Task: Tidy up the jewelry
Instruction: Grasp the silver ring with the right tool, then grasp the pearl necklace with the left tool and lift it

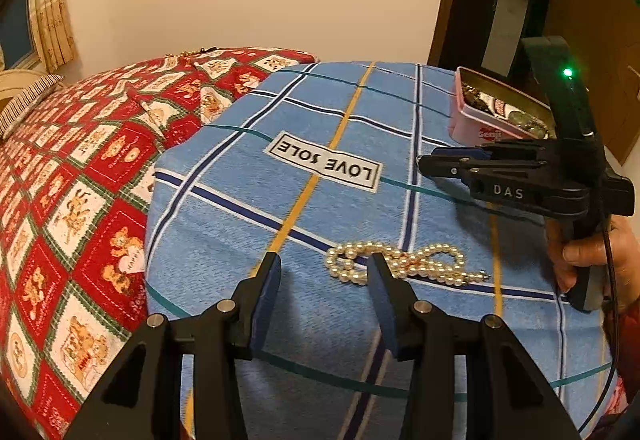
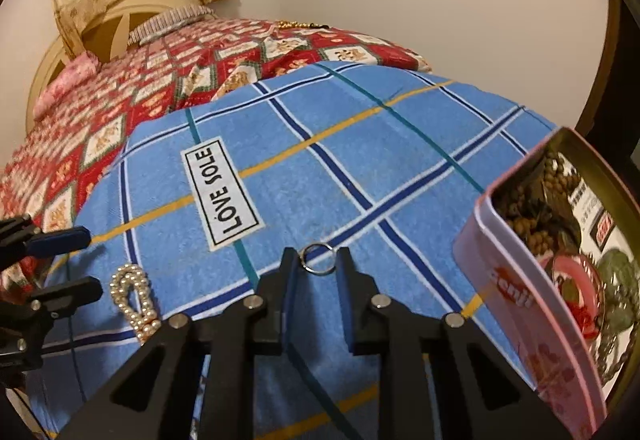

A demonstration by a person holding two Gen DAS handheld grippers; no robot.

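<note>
The right gripper (image 2: 318, 260) had its jaws pinched on a small metal ring (image 2: 317, 258) near the middle of the blue checked towel (image 2: 400, 144). The left gripper (image 1: 324, 264) stood half open, empty, just short of the pearl necklace (image 1: 404, 262). The pink tin (image 2: 520, 300), full of jewelry, sat at the towel's right edge; broad bare cloth lay beyond.

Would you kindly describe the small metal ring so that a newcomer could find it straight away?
Start at the blue checked towel spread over the bed, then find the pink tin of jewelry on it. Beside the tin, the ring sits between the right gripper fingertips. It is one thin plain silver hoop, unlike the beaded pearl necklace nearby.
</note>
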